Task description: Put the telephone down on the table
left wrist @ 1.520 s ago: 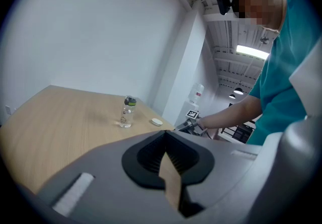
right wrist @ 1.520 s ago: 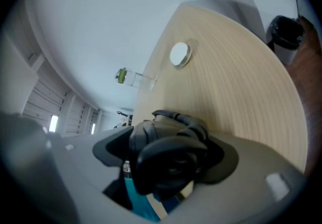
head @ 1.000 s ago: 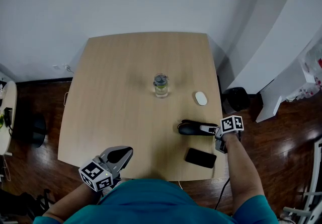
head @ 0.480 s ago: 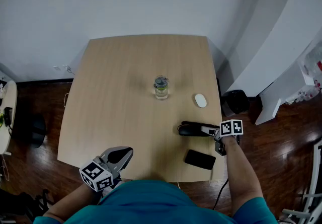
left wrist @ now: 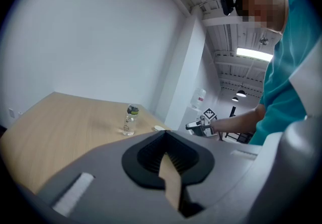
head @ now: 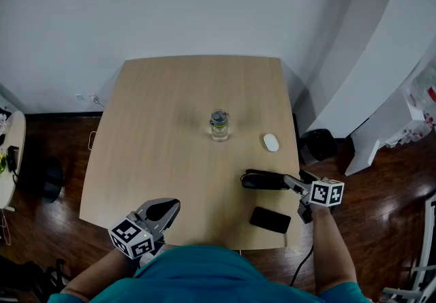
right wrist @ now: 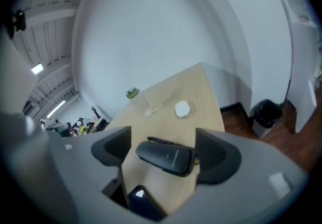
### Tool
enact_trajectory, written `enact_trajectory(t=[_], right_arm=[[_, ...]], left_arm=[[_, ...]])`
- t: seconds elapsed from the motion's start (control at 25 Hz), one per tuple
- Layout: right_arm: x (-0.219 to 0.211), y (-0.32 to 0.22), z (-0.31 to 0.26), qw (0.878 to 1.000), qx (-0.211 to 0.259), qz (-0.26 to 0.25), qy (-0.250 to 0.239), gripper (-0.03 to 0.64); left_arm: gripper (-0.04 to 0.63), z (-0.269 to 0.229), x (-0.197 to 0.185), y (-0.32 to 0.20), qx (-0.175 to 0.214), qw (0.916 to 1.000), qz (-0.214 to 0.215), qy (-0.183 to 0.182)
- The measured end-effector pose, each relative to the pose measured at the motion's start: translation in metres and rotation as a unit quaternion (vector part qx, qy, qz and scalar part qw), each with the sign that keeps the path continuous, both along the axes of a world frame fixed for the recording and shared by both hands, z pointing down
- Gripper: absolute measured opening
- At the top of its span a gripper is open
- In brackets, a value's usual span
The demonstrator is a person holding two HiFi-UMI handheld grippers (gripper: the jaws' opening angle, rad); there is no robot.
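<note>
The telephone handset (head: 263, 180) lies flat on the pale wooden tabletop (head: 163, 131), close to its right edge, long side running across the person's front. The right claw (head: 294, 181) sits at the handset's right end, raised a little and angled downward. In the right gripper view, the right claw (right wrist: 163, 151) has its two dark pads standing wide. The black handset (right wrist: 168, 158) shows in the gap between them, lying on the wood. Its right end runs close up to one pad, but neither pad presses on it. Those jaws have just been closing a little, yet they remain well apart.

Just nearer the person than the handset lies a black smartphone (head: 270, 220), flat and close to the front edge. A white computer mouse (head: 271, 142) lies farther back along the right side. A small clear water bottle (head: 219, 125) with a grey cap stands upright near the middle of the tabletop, well apart from everything else.

The left claw (head: 173, 205) hangs over the near left corner. In the left gripper view, the left claw (left wrist: 164, 140) has its tips drawn together with nothing between them.

On the dark wooden floor (head: 402, 172) to the right of the tabletop stands a black bin (head: 318, 138).
</note>
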State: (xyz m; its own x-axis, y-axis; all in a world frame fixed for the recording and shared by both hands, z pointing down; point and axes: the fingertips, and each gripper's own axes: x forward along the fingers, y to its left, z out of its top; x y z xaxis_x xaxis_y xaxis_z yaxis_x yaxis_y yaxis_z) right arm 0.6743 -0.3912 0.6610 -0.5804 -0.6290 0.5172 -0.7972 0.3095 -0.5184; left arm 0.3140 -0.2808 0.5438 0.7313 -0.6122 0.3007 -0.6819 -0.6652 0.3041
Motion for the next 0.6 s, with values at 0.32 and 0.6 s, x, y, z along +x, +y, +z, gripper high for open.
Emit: enact_trajectory(t=[0.32, 0.6], right_arm=[[-0.057, 0.022, -0.083, 0.99, 0.132, -0.045, -0.031, 0.001], [-0.192, 0.06, -0.12, 0.976, 0.165, -0.125, -0.065, 0.0]], left_arm=[[0.005, -0.015, -0.018, -0.003, 0.024, 0.9997, 0.001, 0.01], [0.005, -0.027, -0.084, -0.002, 0.048, 0.9982, 0.009, 0.034]])
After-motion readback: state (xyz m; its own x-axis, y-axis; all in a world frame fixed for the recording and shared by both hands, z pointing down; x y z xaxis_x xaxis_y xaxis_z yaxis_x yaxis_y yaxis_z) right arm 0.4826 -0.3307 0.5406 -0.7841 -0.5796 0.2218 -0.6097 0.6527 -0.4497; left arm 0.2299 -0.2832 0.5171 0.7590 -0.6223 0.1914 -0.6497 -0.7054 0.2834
